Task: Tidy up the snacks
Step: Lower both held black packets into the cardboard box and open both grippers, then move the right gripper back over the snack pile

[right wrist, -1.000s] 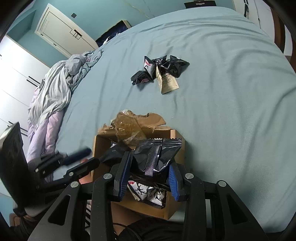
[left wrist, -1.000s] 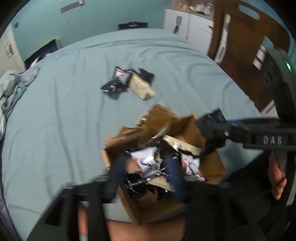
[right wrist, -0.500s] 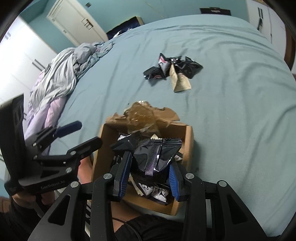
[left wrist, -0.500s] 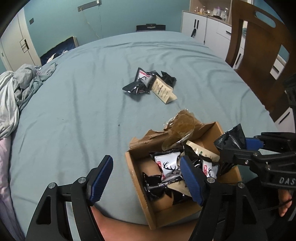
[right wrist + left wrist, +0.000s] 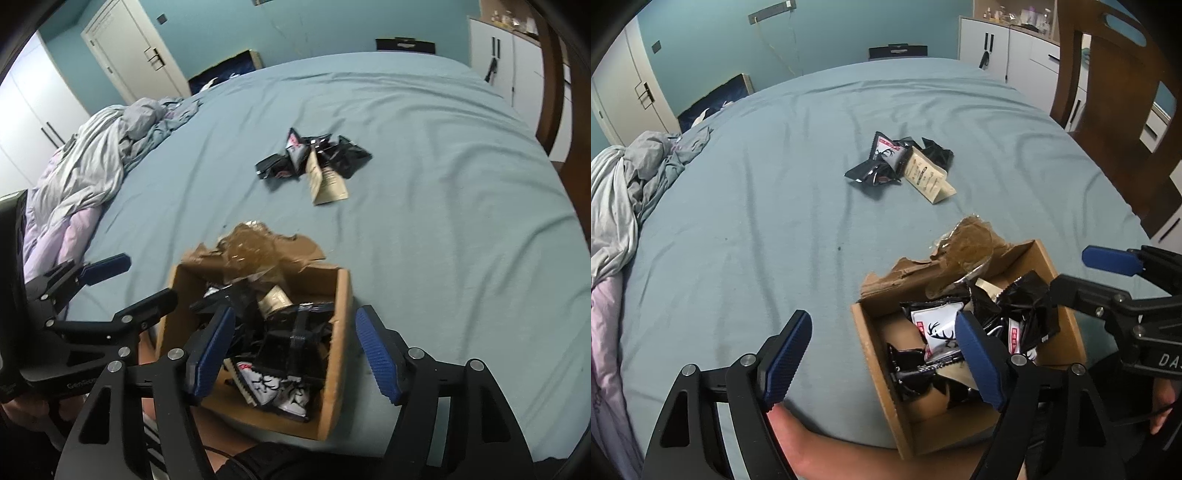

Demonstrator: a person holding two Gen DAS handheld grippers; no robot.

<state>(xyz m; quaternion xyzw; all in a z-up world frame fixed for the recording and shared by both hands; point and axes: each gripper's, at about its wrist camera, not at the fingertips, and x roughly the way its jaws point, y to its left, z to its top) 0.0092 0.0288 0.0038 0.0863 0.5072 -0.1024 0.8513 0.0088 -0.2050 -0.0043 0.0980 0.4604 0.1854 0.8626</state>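
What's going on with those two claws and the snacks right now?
Left gripper open, empty. Right gripper open, empty, over cardboard box. Box holds packets; loose snack pile on the bed. Nothing blocks it.

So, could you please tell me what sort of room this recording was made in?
Most likely a bedroom: the cardboard box of snacks sits on a bed with a blue sheet, crumpled bedding is piled at one side, and white wardrobe doors line the teal wall.
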